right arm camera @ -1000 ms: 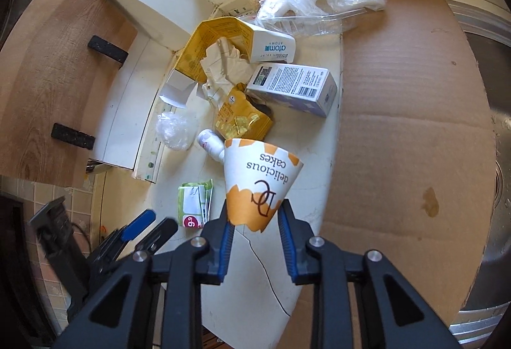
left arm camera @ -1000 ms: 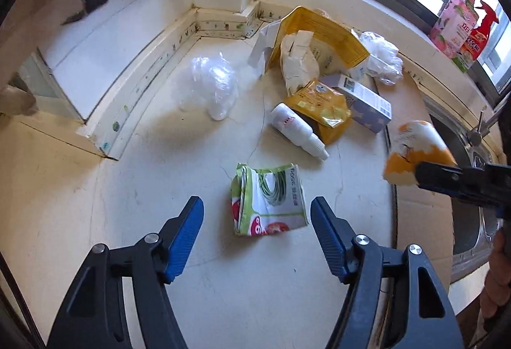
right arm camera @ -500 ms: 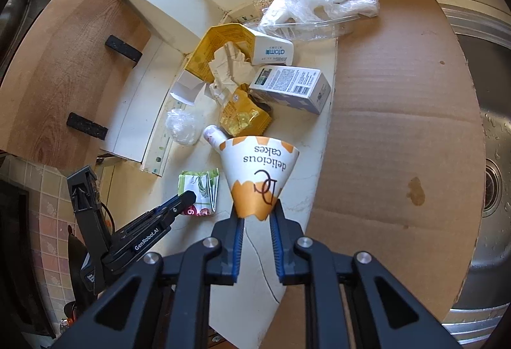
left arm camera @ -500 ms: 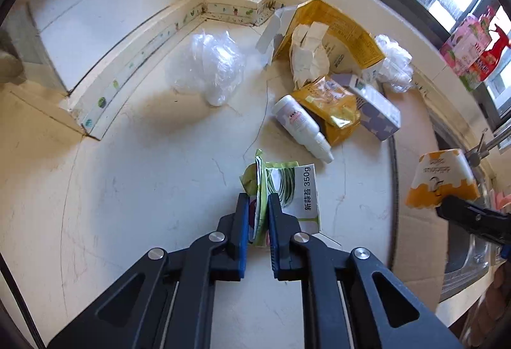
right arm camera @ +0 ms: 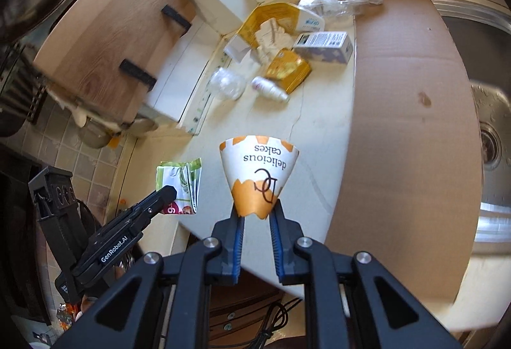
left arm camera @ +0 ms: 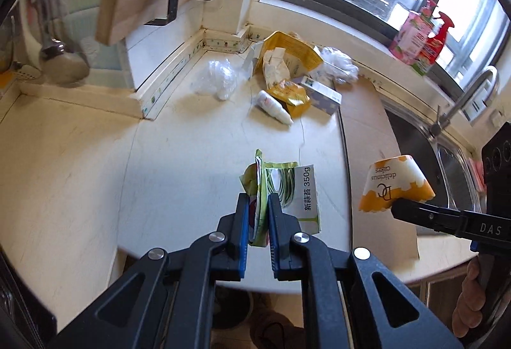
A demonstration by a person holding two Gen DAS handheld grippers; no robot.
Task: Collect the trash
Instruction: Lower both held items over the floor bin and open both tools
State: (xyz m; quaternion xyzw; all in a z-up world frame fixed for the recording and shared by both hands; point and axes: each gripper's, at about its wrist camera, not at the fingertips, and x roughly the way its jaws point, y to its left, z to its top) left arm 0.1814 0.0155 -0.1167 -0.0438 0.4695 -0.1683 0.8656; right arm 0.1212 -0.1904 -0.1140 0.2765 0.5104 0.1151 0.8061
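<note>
The left gripper (left arm camera: 258, 205) is clamped on a folded green-and-white printed food wrapper (left arm camera: 281, 189), held up in the air over the front edge of the cream countertop (left arm camera: 179, 163). The right gripper (right arm camera: 258, 214) pinches the narrow end of an orange-and-white paper cake cup (right arm camera: 259, 173), also lifted above the front edge. The remaining litter, including a yellow foil pouch (left arm camera: 292, 95), a small white bottle (left arm camera: 274, 107) and a crumpled clear plastic bag (left arm camera: 217, 77), lies near the counter's back corner under the window.
</note>
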